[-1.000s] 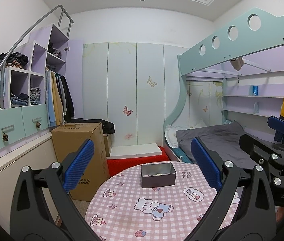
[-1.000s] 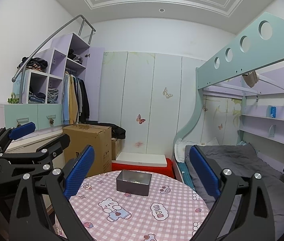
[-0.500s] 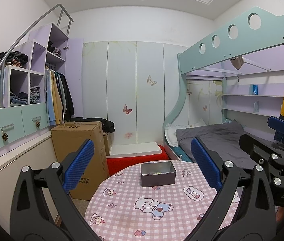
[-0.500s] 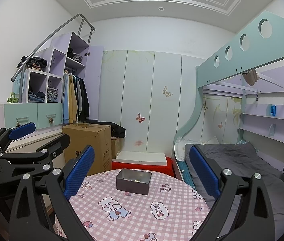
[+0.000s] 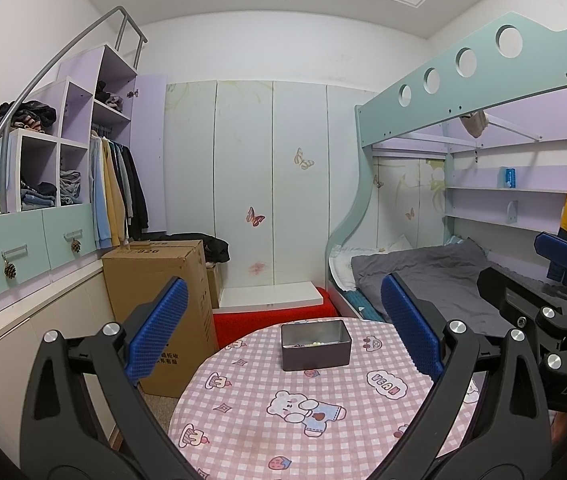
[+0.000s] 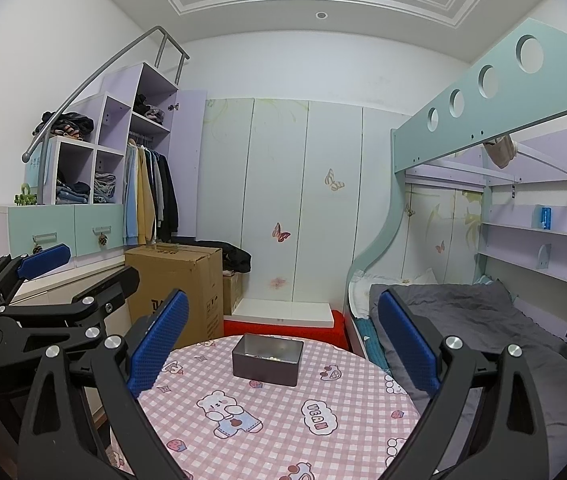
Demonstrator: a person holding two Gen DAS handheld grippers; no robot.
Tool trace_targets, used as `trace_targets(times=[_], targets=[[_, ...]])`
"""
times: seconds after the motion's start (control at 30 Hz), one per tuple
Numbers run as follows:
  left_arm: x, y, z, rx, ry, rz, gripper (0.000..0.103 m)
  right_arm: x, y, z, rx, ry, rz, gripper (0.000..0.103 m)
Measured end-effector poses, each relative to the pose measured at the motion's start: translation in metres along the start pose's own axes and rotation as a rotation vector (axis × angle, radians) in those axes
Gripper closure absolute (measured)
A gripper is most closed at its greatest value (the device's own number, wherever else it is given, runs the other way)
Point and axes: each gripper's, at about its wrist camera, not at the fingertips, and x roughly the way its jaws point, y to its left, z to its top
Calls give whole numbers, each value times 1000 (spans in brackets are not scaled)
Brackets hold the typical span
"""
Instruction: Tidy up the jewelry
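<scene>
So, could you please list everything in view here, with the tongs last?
Tin box: one, dark grey, open, on the table's far half; small pale items inside, too small to identify.
Table: one, round, pink checked cloth with a bear print.
Cardboard box: one, brown, on the floor left of the table.
Hanging clothes: several, blue, yellow, dark, in the open wardrobe.
Bunk bed: one, teal frame, grey bedding, at right.
Left tongs: blue pads, open, above the table.
Right tongs: blue pads, open, above the table.

A grey tin is seen on the checked tablecloth, framed by the wide-spread right gripper.
</scene>
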Motion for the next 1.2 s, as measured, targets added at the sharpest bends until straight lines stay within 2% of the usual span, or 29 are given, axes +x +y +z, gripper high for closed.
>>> trace_targets(times=[1.2], targets=[[1,1,0,-2,9,0,8,5,-2,-8,10,20,0,10]])
